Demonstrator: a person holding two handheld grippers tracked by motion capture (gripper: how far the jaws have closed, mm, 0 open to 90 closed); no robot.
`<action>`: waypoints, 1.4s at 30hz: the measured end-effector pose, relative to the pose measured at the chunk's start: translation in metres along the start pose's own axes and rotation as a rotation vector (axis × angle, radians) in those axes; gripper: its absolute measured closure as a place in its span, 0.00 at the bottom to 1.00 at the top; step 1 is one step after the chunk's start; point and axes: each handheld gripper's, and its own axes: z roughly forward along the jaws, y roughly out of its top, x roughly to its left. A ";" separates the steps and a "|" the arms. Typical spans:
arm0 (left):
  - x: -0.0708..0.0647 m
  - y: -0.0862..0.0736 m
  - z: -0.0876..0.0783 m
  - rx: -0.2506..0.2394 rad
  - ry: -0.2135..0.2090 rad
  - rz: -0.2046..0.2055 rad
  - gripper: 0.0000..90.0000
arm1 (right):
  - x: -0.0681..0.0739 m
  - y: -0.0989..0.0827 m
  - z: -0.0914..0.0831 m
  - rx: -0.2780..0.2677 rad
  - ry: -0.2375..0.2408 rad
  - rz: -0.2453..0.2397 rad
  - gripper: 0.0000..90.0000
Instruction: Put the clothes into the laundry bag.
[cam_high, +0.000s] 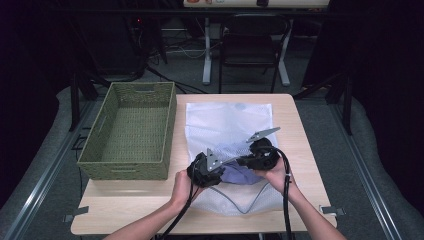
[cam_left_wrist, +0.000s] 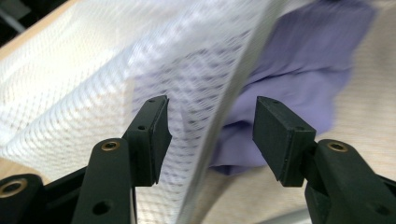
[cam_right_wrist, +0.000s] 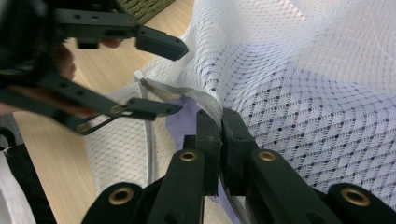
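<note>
Mesh bag pinched in right tool

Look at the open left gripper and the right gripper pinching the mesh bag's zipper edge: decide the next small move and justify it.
Probably close the left gripper on the zipper edge running between its open jaws. The right gripper already pinches that edge of the mesh bag, and the purple cloth lies at the opening, so a second grip would likely hold the mouth open.

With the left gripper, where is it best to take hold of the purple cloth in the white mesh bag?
Probably the bunched fold of the purple cloth that sticks out past the zipper edge of the white mesh bag; come from the open side, where the shut right gripper lifts that edge.
</note>
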 end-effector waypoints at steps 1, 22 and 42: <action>0.001 -0.002 0.004 0.009 0.009 -0.005 0.51 | 0.000 0.000 0.000 0.000 -0.001 -0.003 0.97; 0.023 -0.002 -0.002 0.019 -0.058 -0.003 0.97 | 0.002 0.002 0.001 0.027 0.014 -0.024 0.96; 0.018 -0.022 -0.028 0.172 -0.249 0.140 0.97 | 0.019 -0.010 0.009 0.201 0.002 -0.100 0.91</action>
